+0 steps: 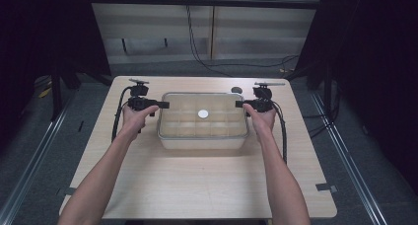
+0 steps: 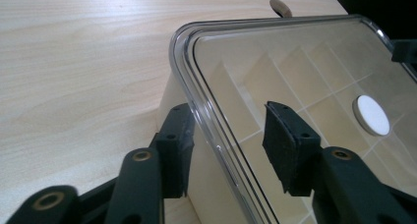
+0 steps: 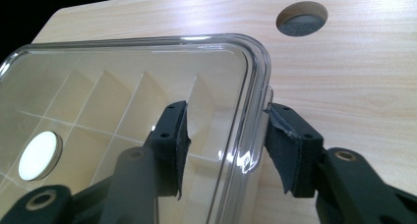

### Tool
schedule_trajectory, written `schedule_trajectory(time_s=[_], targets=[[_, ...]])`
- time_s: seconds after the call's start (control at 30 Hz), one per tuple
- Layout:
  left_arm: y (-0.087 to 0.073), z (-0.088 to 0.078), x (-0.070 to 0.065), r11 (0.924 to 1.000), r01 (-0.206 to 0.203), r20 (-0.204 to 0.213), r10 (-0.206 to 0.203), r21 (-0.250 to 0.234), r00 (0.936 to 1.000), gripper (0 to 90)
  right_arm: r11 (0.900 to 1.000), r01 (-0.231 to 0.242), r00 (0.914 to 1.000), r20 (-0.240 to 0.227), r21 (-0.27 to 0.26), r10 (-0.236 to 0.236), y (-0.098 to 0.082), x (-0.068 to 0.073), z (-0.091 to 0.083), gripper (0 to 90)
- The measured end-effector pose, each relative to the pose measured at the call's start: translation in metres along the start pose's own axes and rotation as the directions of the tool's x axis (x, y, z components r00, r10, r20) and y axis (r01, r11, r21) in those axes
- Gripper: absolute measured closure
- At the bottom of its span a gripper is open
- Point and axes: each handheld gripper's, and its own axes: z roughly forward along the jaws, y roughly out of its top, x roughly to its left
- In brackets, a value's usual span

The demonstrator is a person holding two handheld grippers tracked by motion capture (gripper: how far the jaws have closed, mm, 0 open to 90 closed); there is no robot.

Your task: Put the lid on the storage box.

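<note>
A cream box with several inner compartments sits mid-table under a clear lid. A white round disc marks the lid's centre; I cannot tell whether it lies on the lid or beneath it. My left gripper is open at the box's left end, and its jaws straddle the lid's rim, one outside the box wall and one over the lid. My right gripper is open at the right end and straddles the rim the same way. The disc lies well beyond both grippers' jaws.
The wooden table has a round cable hole just behind the box's right end. Cables trail from both grippers along the person's forearms. Dark floor, rails and black curtains surround the table.
</note>
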Motion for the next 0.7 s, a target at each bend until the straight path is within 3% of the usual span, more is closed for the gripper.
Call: schedule_trajectory(time_s=[0.23,0.33,0.4,0.57,0.6,0.7], targets=[[-0.001,0.000,-0.002,1.0000,-0.003,-0.008,0.003,-0.002,1.0000,50.8,1.000,0.005,1.0000,0.002,0.003,-0.005,0.000,0.000,0.000,50.2],[-0.002,0.000,-0.003,0.9998,-0.017,-0.018,0.017,-0.009,0.9997,49.0,0.998,0.069,0.9966,0.046,-0.001,-0.069,0.000,0.005,-0.002,48.9],[-0.002,0.000,-0.004,0.9996,-0.024,-0.033,0.024,-0.013,0.9992,48.7,0.997,0.078,0.9958,0.047,0.005,-0.078,0.001,0.005,-0.003,48.3],[-0.004,-0.003,-0.009,0.9987,-0.050,-0.047,0.051,0.004,0.9976,44.2,0.999,0.042,0.9987,0.029,0.005,-0.043,-0.002,0.000,-0.004,40.0],[-0.008,-0.005,-0.008,0.9990,-0.044,-0.039,0.044,-0.003,0.9983,43.0,1.000,0.000,0.9998,-0.022,-0.021,-0.001,-0.004,-0.004,-0.008,37.3],[-0.013,-0.008,-0.007,0.9991,-0.041,-0.049,0.041,-0.013,0.9980,40.0,0.999,0.010,0.9994,-0.032,-0.030,-0.011,-0.007,-0.006,-0.015,35.2]])
